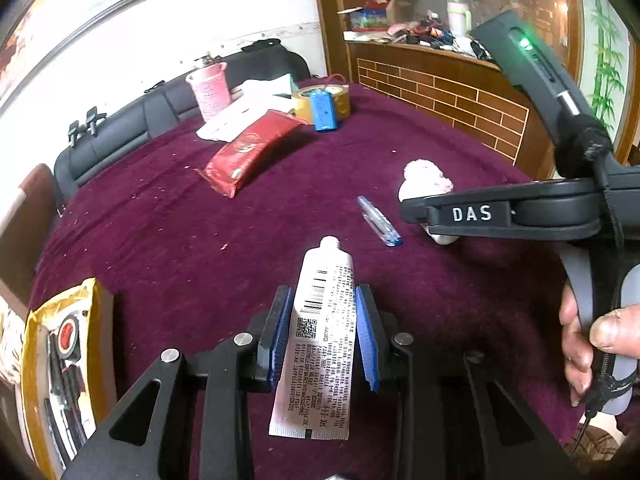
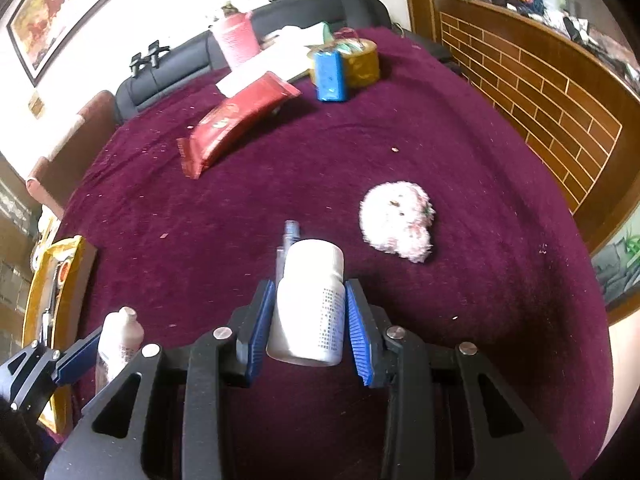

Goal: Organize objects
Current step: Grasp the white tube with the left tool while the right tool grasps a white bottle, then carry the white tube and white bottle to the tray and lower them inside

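My left gripper point(image 1: 323, 322) is shut on a white ointment tube point(image 1: 320, 332), held above the maroon tablecloth point(image 1: 180, 220); the tube also shows in the right wrist view point(image 2: 120, 336). My right gripper point(image 2: 307, 314) is shut on a white pill bottle point(image 2: 310, 304). A clear blue pen point(image 1: 379, 221) lies just ahead, partly hidden behind the bottle in the right wrist view point(image 2: 286, 240). A fluffy pink-white puff point(image 2: 398, 222) lies to the right. The right gripper's body point(image 1: 500, 214) crosses the left wrist view.
At the far side lie a red packet point(image 1: 250, 152), a blue box point(image 1: 322, 110) against a yellow tape roll point(image 1: 338, 98), white papers point(image 1: 248, 108) and a pink cup point(image 1: 210, 90). A yellow box point(image 1: 60, 360) sits at the left edge. A brick-patterned counter point(image 1: 440, 92) stands right.
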A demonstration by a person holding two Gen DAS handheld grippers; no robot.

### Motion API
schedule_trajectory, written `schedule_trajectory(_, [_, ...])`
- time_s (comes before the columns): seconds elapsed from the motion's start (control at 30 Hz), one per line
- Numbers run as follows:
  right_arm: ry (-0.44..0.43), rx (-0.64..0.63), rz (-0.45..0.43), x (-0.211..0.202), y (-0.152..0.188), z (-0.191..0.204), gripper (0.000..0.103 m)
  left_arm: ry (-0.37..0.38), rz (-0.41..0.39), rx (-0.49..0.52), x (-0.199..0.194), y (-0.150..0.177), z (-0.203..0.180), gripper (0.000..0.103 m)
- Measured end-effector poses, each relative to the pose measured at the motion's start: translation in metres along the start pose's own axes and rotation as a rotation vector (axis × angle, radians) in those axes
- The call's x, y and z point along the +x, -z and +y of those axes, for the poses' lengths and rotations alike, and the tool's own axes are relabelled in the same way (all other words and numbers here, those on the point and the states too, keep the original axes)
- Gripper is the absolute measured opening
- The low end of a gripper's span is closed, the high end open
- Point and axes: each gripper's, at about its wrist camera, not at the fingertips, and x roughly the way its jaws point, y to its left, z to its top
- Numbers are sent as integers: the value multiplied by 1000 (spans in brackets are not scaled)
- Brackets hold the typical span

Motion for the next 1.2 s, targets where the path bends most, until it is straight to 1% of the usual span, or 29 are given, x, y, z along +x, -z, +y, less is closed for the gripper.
schedule_trajectory(0.4, [-9, -76, -32, -22, 8, 48, 33, -24, -57, -77, -32, 21, 33, 27])
schedule_trajectory(0.6, [-25, -122, -47, -34, 13, 76, 33, -38, -85, -136, -46, 34, 57, 27])
schedule_trajectory(0.8, [-73, -169, -27, -36, 16, 111, 33, -58, -113, -206, -65, 52, 85, 27])
schedule_trajectory(0.97, [-121, -233, 0, -31, 18, 155, 33, -88, -138, -266, -83, 73, 114, 27])
schedule_trajectory(1.07, [-164, -275, 22, -28, 23, 187, 33, -115, -150, -339, -96, 93, 144, 27])
schedule_trajectory(1.2, [-239, -321, 76, -18, 32, 227, 33, -162, -139, -443, -106, 123, 185, 27])
